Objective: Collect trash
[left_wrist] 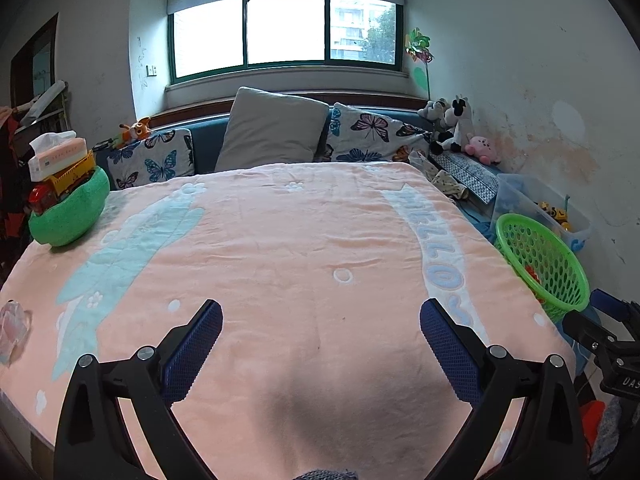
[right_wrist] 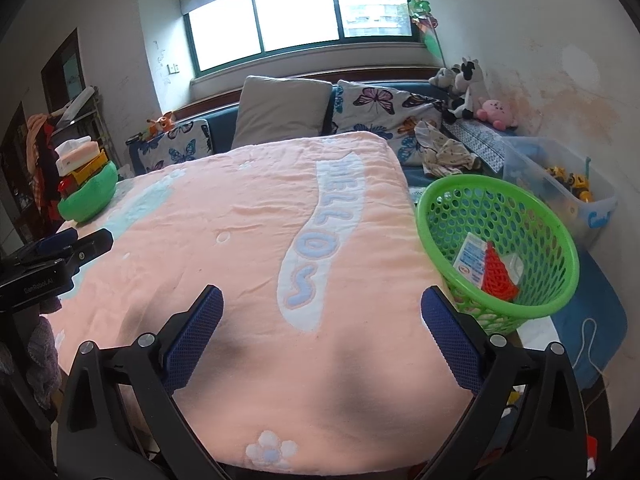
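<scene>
Hovering over the pink blanket (right_wrist: 224,208) on the bed, the right tongs (right_wrist: 322,312) stand spread wide with nothing between the blue pads. Just right of them sits the green basket (right_wrist: 448,200), holding a white wrapper (right_wrist: 472,258) and a red net piece (right_wrist: 498,276). The left tongs (left_wrist: 320,326) are likewise spread and empty; a crumpled clear wrapper (left_wrist: 14,326) lies on the blanket far to their left, the basket to their right.
</scene>
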